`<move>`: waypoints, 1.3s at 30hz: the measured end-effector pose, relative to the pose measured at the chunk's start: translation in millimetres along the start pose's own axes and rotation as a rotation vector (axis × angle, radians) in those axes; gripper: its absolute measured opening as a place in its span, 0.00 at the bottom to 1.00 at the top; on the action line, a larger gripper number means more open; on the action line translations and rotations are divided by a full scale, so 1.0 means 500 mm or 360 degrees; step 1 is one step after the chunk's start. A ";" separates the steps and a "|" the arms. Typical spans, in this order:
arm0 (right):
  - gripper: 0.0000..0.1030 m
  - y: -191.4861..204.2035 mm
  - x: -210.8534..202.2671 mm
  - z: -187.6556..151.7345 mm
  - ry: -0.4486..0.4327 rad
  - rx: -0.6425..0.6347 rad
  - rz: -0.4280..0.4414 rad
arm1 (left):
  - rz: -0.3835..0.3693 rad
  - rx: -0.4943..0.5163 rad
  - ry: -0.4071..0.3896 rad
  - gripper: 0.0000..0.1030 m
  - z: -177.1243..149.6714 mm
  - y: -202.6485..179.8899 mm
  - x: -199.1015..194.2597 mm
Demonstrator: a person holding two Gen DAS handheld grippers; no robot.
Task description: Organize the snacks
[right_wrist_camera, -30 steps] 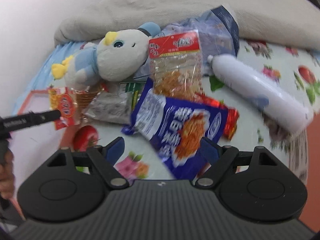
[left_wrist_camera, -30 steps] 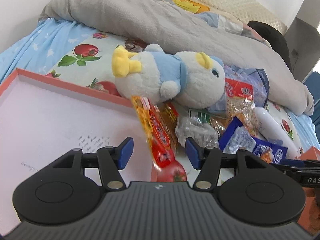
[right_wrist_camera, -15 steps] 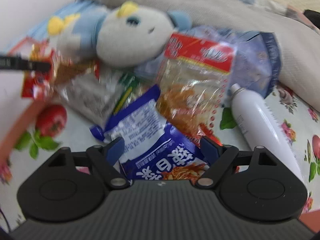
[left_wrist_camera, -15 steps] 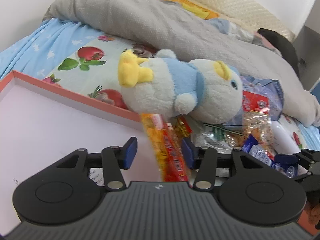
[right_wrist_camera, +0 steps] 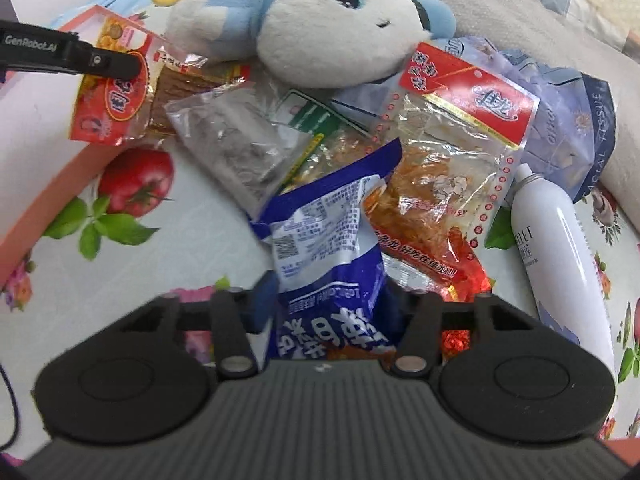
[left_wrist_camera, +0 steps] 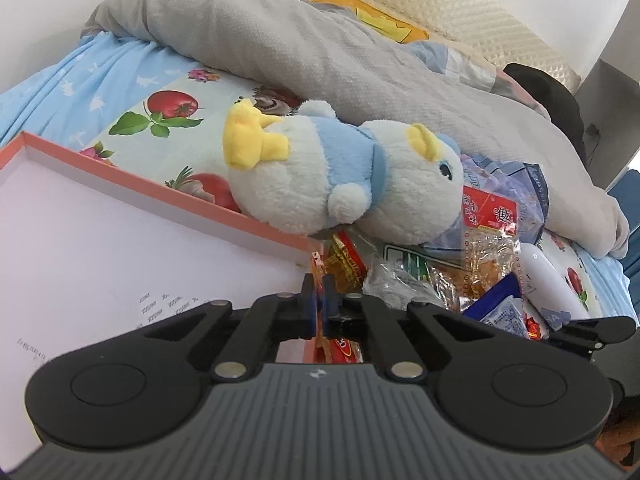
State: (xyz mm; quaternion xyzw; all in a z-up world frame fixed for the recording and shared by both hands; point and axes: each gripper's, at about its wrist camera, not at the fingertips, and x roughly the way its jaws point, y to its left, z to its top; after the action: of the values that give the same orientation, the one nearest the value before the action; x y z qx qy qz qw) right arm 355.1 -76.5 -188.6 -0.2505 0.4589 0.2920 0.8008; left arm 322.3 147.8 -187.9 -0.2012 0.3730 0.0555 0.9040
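My left gripper (left_wrist_camera: 319,306) is shut on a red and yellow snack packet (left_wrist_camera: 340,350), which hangs at the corner of the orange-rimmed box (left_wrist_camera: 256,222); the packet also shows in the right wrist view (right_wrist_camera: 114,100). My right gripper (right_wrist_camera: 334,312) has its jaws closing around a blue and white snack bag (right_wrist_camera: 324,248), still apart from it. A pile of snacks lies on the bed: a clear packet with a red header (right_wrist_camera: 452,132), a silvery clear packet (right_wrist_camera: 236,140) and a brown strip packet (right_wrist_camera: 180,84).
A white and blue plush penguin (left_wrist_camera: 340,176) lies against the box rim and over the snacks. A white bottle (right_wrist_camera: 560,248) and a blue tissue pack (right_wrist_camera: 576,120) lie to the right. A grey duvet (left_wrist_camera: 320,52) covers the far bed.
My left gripper has shut on the red and yellow packet. My right gripper has moved down over the blue bag and its jaws have narrowed.
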 end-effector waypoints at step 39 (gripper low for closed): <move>0.25 0.097 -0.252 -0.334 -0.0154 0.1087 0.0065 | -0.0234 -0.0205 0.0340 0.00 -0.292 -0.054 -0.257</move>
State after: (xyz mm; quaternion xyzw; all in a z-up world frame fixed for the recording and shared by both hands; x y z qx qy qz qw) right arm 171.5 -184.3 -159.5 0.0555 0.4966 0.1489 0.8533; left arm 142.3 70.3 -183.1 -0.2904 0.4471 -0.0086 0.8460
